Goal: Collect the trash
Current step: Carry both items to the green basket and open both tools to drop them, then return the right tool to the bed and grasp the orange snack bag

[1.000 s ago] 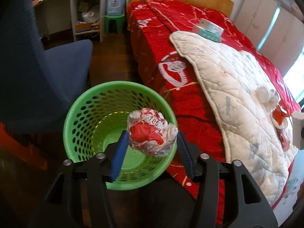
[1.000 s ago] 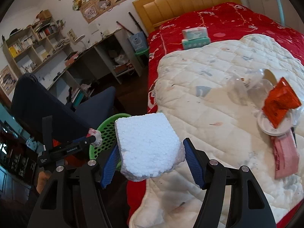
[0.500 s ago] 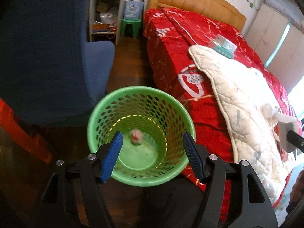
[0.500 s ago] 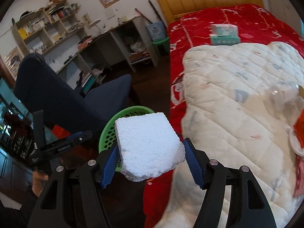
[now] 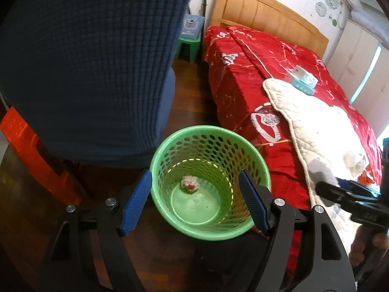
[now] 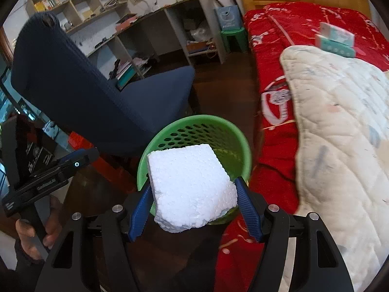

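Note:
A green perforated waste basket [image 5: 160,163] stands on the wooden floor between a blue chair and the bed. A crumpled red-and-white wrapper [image 5: 190,183] lies on its bottom. My left gripper [image 5: 194,203] is open and empty above the basket's near rim. My right gripper [image 6: 194,209] is shut on a white foam block [image 6: 190,189] and holds it over the basket [image 6: 243,146], near its front rim. The right gripper also shows at the right edge of the left wrist view [image 5: 352,194].
A blue office chair [image 5: 92,68] stands close on the left of the basket. The bed with a red cover [image 5: 243,73] and a white quilt [image 6: 340,121] is on the right. A tissue box [image 5: 304,77] lies on the bed. A desk with shelves [image 6: 170,24] stands behind.
My left gripper opened and the crumpled wrapper fell into the basket, then it drew back and to the left. My right gripper carried the foam block from over the bed to above the basket.

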Motion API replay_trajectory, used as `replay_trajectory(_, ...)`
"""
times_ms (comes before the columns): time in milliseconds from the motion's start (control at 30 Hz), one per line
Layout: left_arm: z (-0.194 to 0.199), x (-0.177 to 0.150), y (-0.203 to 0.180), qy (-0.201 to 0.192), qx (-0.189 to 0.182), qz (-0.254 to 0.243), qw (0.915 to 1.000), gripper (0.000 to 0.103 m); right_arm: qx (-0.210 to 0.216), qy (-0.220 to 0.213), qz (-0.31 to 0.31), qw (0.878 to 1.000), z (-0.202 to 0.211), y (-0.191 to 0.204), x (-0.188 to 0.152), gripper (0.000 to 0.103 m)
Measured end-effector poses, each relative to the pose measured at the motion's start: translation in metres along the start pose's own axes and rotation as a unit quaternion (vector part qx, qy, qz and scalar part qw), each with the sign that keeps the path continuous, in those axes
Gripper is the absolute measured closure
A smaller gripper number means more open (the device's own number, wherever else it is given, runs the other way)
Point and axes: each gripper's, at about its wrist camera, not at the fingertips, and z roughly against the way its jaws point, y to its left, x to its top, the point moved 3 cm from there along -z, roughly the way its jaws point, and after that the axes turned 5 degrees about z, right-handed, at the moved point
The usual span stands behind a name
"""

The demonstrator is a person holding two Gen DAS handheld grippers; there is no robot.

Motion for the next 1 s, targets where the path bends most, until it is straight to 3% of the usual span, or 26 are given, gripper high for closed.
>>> replay_trajectory(167, -0.001, 0.001, 0.011, 0.003, 0.002, 0.017, 0.9998, 0.03, 0.018, 0.008, 0.001, 1.0, -0.027, 0.014, 0.01, 0.038)
replay_trajectory(233, -0.002, 0.001, 0.014, 0.004, 0.002, 0.021, 0.9998, 0.03, 0.026, 0.006, -0.003, 1.0, -0.034, 0.017, 0.014, 0.031)
replay_trajectory(300, -0.002, 0.002, 0.015, 0.003, 0.002, 0.022, 0.9997, 0.03, 0.034, 0.0, -0.008, 0.999, -0.038, 0.019, 0.017, 0.027)
replay_trajectory(467, -0.002, 0.002, 0.012, 0.004, -0.003, 0.025, 0.9997, 0.03, 0.038, -0.006, -0.016, 0.999, -0.028, 0.02, 0.017, 0.027)
replay_trajectory(667, -0.004, -0.001, -0.015, 0.008, -0.021, 0.003, 0.9997, 0.03, -0.004, -0.024, -0.015, 1.0, 0.011, 0.006, 0.001, 0.022)
replay_trajectory(1000, -0.008, -0.009, -0.073, 0.018, -0.055, -0.047, 0.9972, 0.03, -0.092, -0.045, -0.069, 0.992, 0.081, -0.06, -0.049, 0.022)
